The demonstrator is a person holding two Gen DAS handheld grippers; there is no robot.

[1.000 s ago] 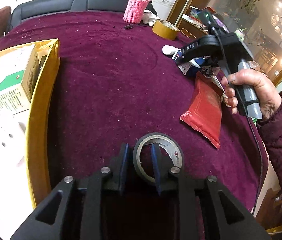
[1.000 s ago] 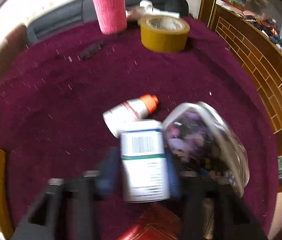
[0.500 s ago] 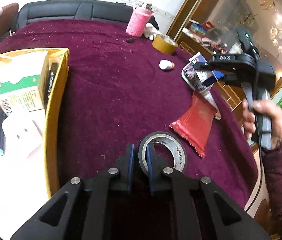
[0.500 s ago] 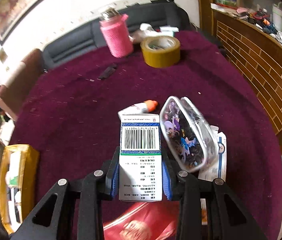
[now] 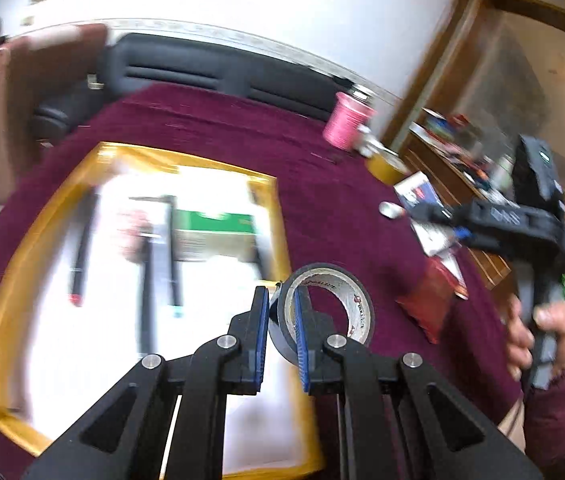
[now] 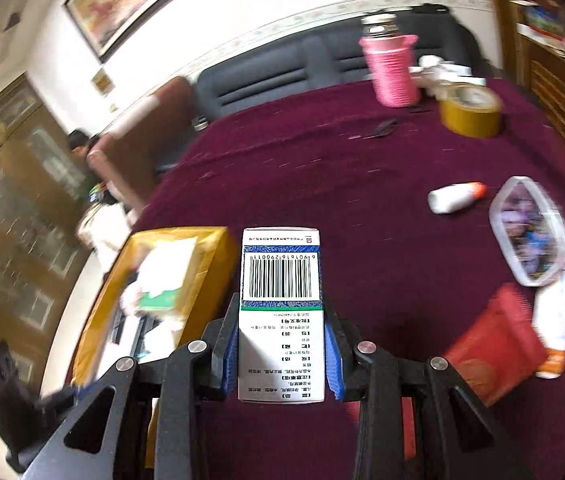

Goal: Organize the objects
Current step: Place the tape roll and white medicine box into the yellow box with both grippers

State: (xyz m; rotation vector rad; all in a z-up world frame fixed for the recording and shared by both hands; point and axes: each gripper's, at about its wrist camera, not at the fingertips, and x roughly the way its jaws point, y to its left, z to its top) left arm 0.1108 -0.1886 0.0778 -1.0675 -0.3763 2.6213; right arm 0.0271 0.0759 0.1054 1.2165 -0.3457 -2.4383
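Maroon tablecloth [image 5: 322, 200] underfoot, sofa along the far wall. From the left wrist: left gripper [image 5: 282, 328] clamped through the wall of the black tape roll [image 5: 322, 312], now lifted clear and hanging over the near right edge of the yellow box [image 5: 278, 216], no longer down on the cloth. Red pouch [image 5: 430, 304] left lying to the right. From the right wrist: right gripper [image 6: 280, 344] pinched on the medicine carton [image 6: 280, 304], raised off the clutter and swung toward the box at left. Glue bottle [image 6: 454, 198] and printed case [image 6: 530, 232] remaining far right. Likely meaning: both items in transit, drop-off next.
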